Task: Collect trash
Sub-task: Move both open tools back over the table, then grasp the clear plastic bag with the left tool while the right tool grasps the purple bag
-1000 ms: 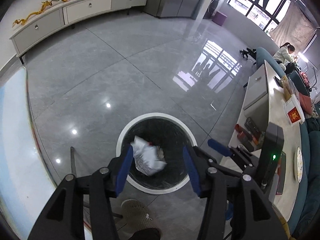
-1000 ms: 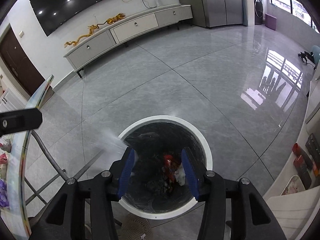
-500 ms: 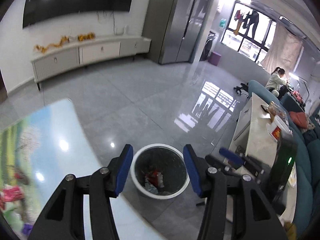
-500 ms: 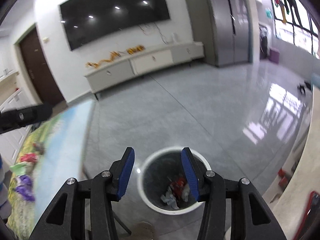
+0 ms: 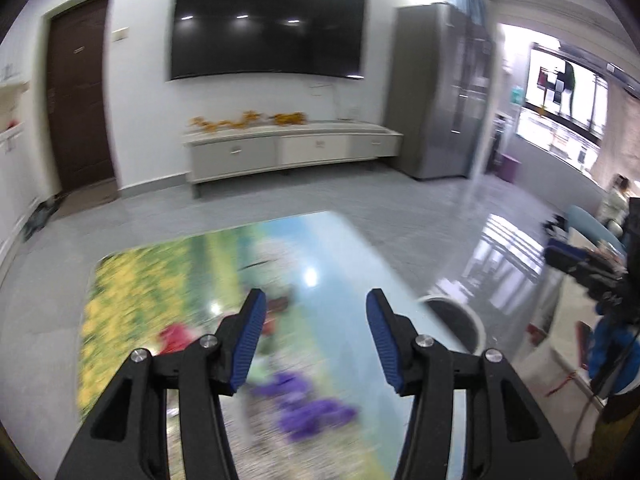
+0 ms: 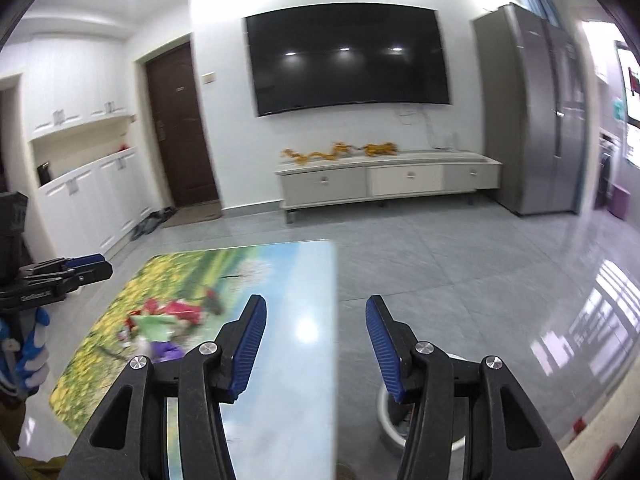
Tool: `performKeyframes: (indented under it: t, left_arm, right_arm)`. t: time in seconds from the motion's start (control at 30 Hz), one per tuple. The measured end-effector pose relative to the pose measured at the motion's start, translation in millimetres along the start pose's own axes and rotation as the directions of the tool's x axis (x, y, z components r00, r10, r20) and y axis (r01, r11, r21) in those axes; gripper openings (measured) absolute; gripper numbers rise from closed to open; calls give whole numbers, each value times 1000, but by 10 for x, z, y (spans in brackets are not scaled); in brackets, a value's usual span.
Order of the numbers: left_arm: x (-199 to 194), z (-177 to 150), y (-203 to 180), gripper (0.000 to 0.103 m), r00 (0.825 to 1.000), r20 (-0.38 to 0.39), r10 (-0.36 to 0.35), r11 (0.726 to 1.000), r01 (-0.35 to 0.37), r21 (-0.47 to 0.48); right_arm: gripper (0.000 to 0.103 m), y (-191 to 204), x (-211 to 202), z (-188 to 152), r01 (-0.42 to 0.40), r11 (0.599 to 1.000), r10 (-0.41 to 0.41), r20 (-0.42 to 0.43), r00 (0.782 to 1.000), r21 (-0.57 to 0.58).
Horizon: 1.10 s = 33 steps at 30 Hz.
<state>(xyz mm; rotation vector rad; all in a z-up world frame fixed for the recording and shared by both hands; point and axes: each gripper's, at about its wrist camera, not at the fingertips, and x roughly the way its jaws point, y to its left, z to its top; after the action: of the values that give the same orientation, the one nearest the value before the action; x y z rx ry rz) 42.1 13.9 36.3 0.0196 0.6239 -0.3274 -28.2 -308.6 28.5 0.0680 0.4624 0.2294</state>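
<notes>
My left gripper (image 5: 316, 340) is open and empty above a table with a landscape print (image 5: 340, 248). Blurred trash lies on it: a purple piece (image 5: 308, 408) just ahead of the fingers and a red piece (image 5: 176, 336) to the left. My right gripper (image 6: 314, 340) is open and empty over the table's right edge (image 6: 334, 320). Red, green and purple trash (image 6: 168, 324) lies left of it. The white-rimmed bin (image 5: 460, 316) stands on the floor right of the table; in the right wrist view its rim (image 6: 384, 420) shows behind the right finger.
A TV cabinet (image 6: 388, 184) and a wall TV (image 6: 348, 56) stand at the far wall, a grey fridge (image 6: 536, 120) to the right. A low table (image 5: 560, 320) is at the right. The other gripper shows at the left edge (image 6: 60, 276).
Both grippers rose and tilted up from over the bin to face the table and the room. The bin dropped to the lower right of each view. Both stayed open.
</notes>
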Motion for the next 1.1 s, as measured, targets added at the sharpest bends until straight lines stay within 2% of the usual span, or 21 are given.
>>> performKeyframes:
  t: [0.13, 0.27, 0.33, 0.47, 0.63, 0.77, 0.83, 0.93, 0.97, 1.1]
  left_arm:
    - [-48, -302, 474, 50, 997, -22, 74, 994, -76, -74]
    - [128, -625, 887, 50, 993, -103, 63, 987, -78, -142]
    - [286, -773, 935, 50, 988, -147, 49, 984, -73, -160]
    - [644, -964, 911, 50, 975, -224, 5, 983, -46, -178]
    - [987, -1041, 884, 49, 959, -281, -22, 982, -32, -187]
    - [1141, -1065, 906, 49, 954, -298, -21, 982, -36, -186]
    - [1185, -1076, 905, 48, 954, -300, -17, 982, -40, -182]
    - [1263, -1109, 933, 36, 952, -307, -13, 983, -44, -177]
    - [1270, -1118, 940, 34, 952, -306, -15, 983, -42, -178]
    - [1247, -1155, 930, 30, 957, -289, -10, 986, -39, -164]
  right_arm:
    - [50, 348, 240, -16, -65, 996, 61, -56, 997, -64]
    - [51, 643, 601, -103, -172, 980, 156, -149, 976, -97]
    - [54, 759, 735, -221, -239, 966, 216, -202, 955, -98]
    - [56, 1022, 1153, -471, -364, 928, 320, -329, 888, -79]
    - [56, 1260, 1524, -766, -461, 886, 393, -440, 808, -57]
    - [56, 1354, 1744, -863, -516, 856, 439, -486, 755, -29]
    - [56, 1414, 1833, -895, -536, 844, 451, -504, 736, -28]
    - [56, 1549, 1935, -937, -566, 823, 459, -535, 709, -43]
    - [56, 1595, 1971, -961, -573, 818, 455, -549, 701, -54]
    - [55, 1666, 2072, -1038, -585, 809, 449, -576, 683, -63]
